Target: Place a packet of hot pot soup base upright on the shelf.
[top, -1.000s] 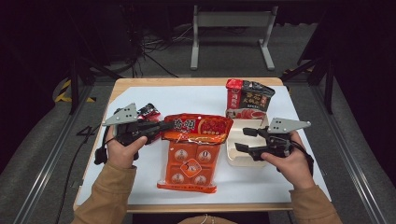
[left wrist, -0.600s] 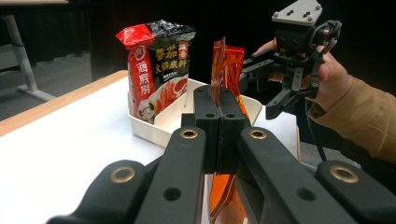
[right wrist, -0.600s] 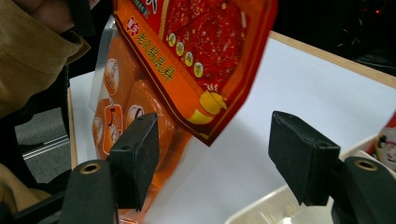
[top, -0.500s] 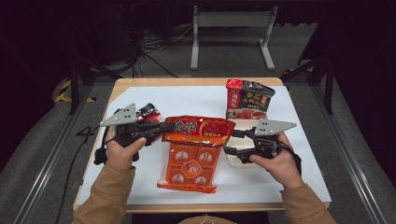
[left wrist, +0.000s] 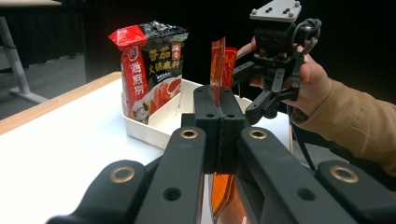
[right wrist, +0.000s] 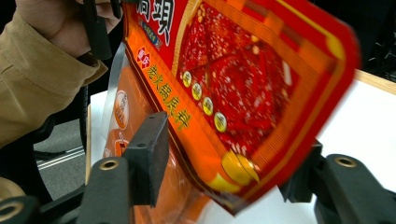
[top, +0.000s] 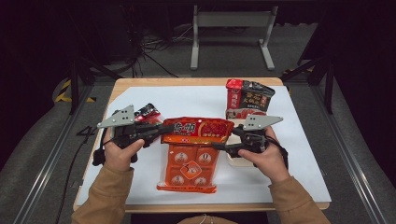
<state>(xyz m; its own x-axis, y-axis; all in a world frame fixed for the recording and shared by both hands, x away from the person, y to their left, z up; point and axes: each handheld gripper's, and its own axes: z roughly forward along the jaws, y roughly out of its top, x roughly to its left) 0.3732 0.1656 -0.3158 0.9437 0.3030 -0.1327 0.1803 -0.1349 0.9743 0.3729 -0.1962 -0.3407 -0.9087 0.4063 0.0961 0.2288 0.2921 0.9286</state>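
Observation:
A red food packet [top: 198,129] is held up on edge over the table's middle, above an orange pack [top: 189,165] that lies flat; whether the two are joined I cannot tell. My left gripper [top: 161,130] is shut on the red packet's left edge, and the left gripper view looks along its thin edge [left wrist: 217,60] rising from the pressed jaws [left wrist: 219,105]. My right gripper [top: 218,145] has just been closing. Its jaws stand on either side of the red packet's [right wrist: 261,79] lower right corner, with gaps left, so the right gripper [right wrist: 229,161] is open.
A white tray [top: 236,161] lies under my right hand, and in the left gripper view [left wrist: 154,126] a black and red pouch [left wrist: 149,70] stands in it. That pouch [top: 247,98] is at the back right. A small red and black sachet [top: 148,112] lies behind my left gripper.
My right gripper has moved left to the red packet's right edge and its jaws have narrowed around it. The left hand and the packet have stayed put.

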